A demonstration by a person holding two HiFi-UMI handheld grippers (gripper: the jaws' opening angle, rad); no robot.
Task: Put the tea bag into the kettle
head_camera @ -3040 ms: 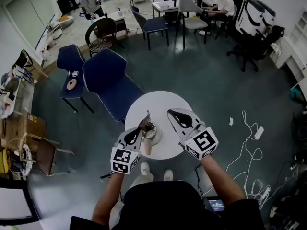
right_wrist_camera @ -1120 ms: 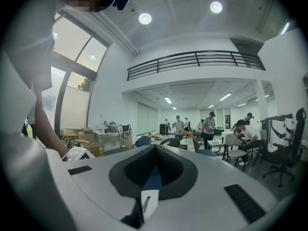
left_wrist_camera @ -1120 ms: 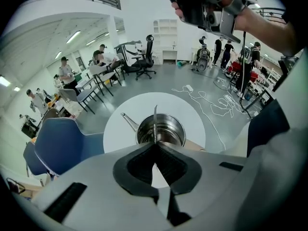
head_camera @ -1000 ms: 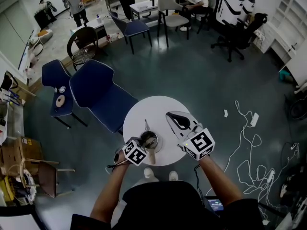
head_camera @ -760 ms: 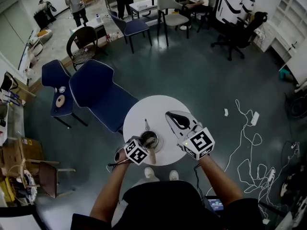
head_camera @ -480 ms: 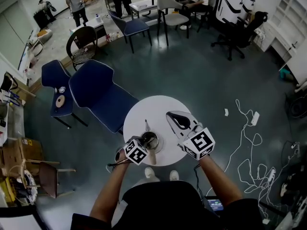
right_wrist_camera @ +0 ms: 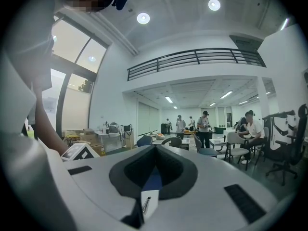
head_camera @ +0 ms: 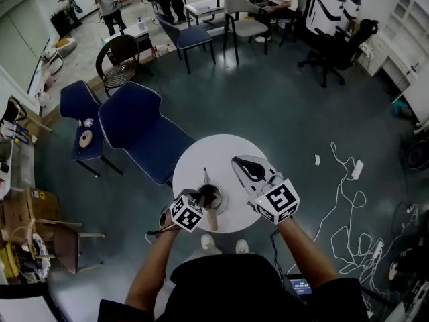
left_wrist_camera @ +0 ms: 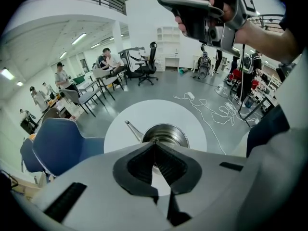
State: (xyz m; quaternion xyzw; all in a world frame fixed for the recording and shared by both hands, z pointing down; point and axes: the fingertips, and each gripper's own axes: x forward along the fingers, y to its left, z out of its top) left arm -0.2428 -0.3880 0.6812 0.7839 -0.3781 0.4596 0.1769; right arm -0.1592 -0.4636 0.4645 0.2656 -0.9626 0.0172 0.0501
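A steel kettle stands lidless on the near side of a round white table. Its thin spout points away from me and its pale handle points toward me. In the left gripper view the kettle lies just beyond my left gripper, whose tips meet with nothing between them. In the head view the left gripper sits at the kettle's near-left side. My right gripper hovers shut to the kettle's right. I see no tea bag. A small white slip shows low between the right jaws.
Two blue chairs stand left of the table. White cables trail over the floor on the right. Chairs, desks and people fill the far end of the room. My shoes show under the table's near edge.
Three seconds ago the left gripper held a dark thing over the kettle. It has since drawn back toward me and turned. Over the last second both grippers have hardly moved.
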